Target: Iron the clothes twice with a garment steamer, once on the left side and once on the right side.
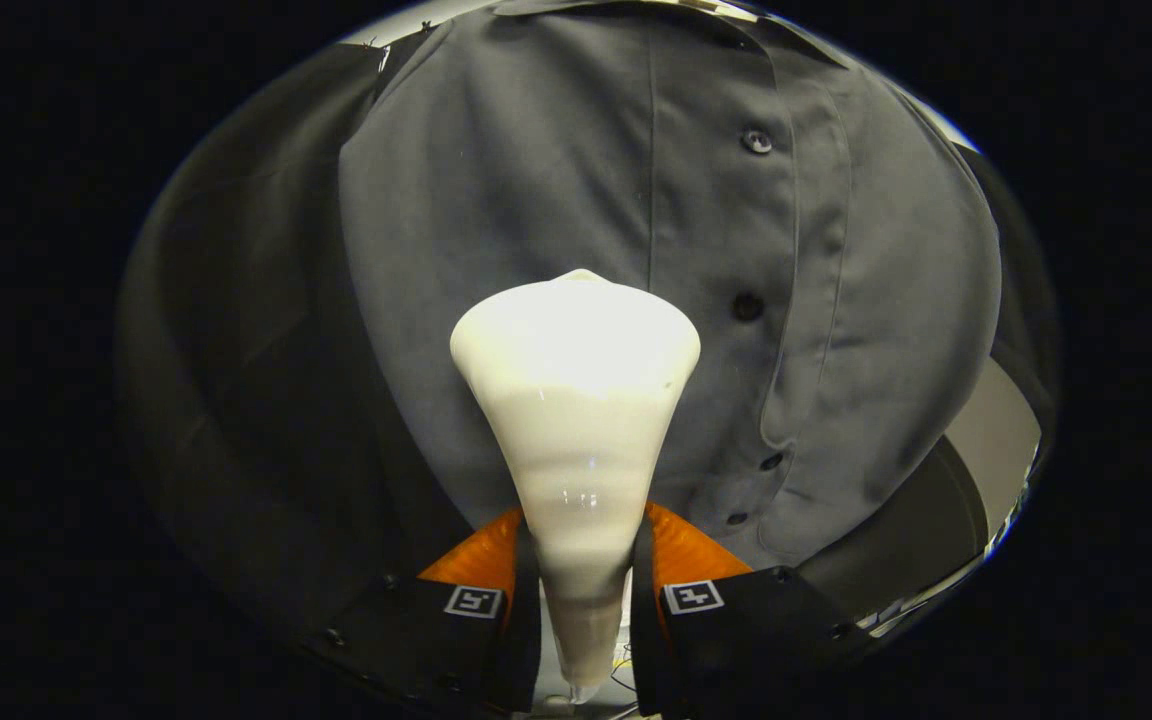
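Tool clamps steamer (white), head against shirt.

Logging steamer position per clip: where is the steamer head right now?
In the gripper view the white steamer is clamped between the fingers, its head against the grey shirt, just beside the button placket.

The garment steamer is white and smooth, shaped like a cone. Its wide head points up at the shirt and its thin handle runs down between the two fingers of the tongs, which press on it from both sides. The shirt is dark grey and hangs flat just beyond the steamer. A row of dark buttons runs down its front, a little to the side of the steamer's head.
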A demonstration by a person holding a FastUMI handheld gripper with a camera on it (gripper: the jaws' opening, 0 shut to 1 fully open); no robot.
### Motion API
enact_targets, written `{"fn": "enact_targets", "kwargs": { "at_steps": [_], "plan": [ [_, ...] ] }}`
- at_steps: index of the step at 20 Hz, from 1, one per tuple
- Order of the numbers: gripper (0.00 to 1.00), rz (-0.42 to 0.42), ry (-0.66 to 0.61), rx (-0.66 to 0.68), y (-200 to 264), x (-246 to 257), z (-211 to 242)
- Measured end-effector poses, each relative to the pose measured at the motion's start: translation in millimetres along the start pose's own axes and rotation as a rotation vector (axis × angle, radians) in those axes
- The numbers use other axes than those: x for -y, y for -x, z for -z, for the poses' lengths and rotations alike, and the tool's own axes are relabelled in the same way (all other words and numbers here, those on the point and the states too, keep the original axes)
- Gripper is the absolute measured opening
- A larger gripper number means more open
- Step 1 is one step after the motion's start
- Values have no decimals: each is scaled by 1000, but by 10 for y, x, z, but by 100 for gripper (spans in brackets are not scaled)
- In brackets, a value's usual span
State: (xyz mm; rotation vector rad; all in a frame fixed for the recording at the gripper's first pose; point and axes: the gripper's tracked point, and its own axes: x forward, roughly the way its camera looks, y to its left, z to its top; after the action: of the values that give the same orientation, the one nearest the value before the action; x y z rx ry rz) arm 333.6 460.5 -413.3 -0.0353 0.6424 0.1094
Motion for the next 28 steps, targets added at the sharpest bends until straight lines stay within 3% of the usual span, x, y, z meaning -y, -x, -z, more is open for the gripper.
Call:
{"fn": "enact_targets", "kwargs": {
  "at_steps": [9,17,22,28],
  "plan": [
    [45,-3,21,-76,-479,86,476],
    [45,-33,28,-123,-1068,474,205],
    [45,-48,-3,-92,-1358,1043,-575],
    [44,-50,-19,3,-1872,2004,-2073]
  ]
}}
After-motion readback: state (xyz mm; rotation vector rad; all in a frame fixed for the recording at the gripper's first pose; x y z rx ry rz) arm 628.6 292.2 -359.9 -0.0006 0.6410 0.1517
